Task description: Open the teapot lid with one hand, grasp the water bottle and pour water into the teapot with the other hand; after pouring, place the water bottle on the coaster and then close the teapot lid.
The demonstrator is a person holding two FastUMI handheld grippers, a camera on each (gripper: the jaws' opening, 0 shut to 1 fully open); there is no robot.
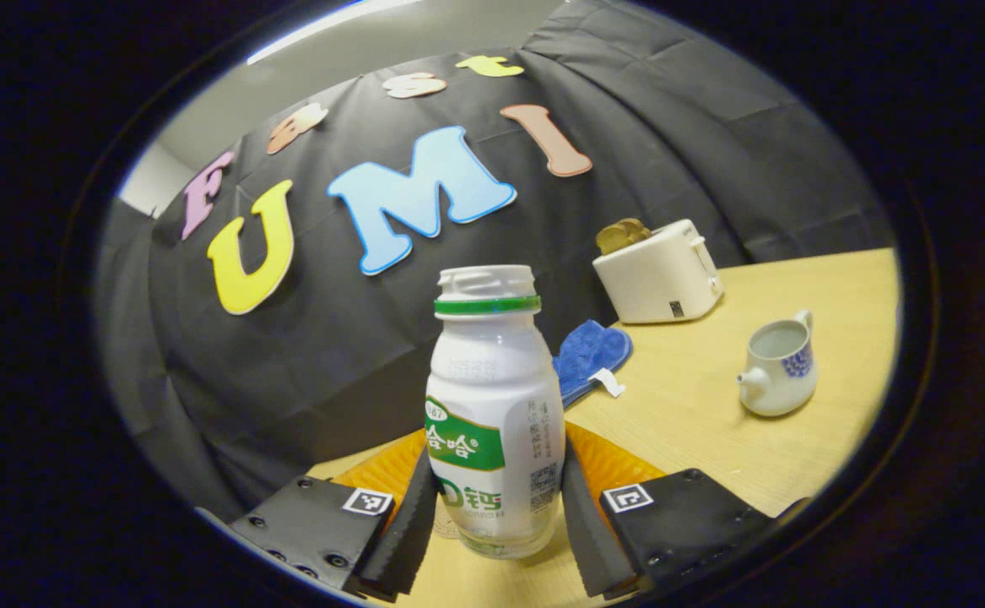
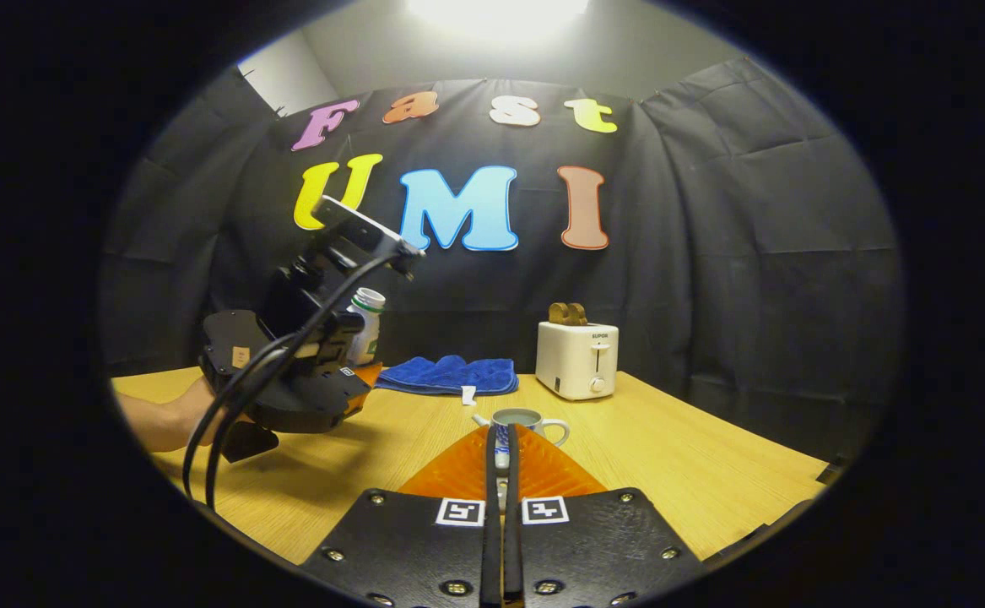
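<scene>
The left gripper (image 1: 499, 515) has its fingers clamped on the uncapped bottle (image 1: 494, 405), one on each side, holding it upright, its base at the counter (image 1: 695, 422) with an orange mat just behind. The right gripper (image 2: 500, 507) has its fingers pressed together, whether on anything I cannot tell, pointing at the lidless teapot (image 2: 519, 422) near the counter's middle. Farther back, toward the counter's far edge, lie a blue cloth (image 2: 448, 375) and a toaster (image 2: 576, 360).
</scene>
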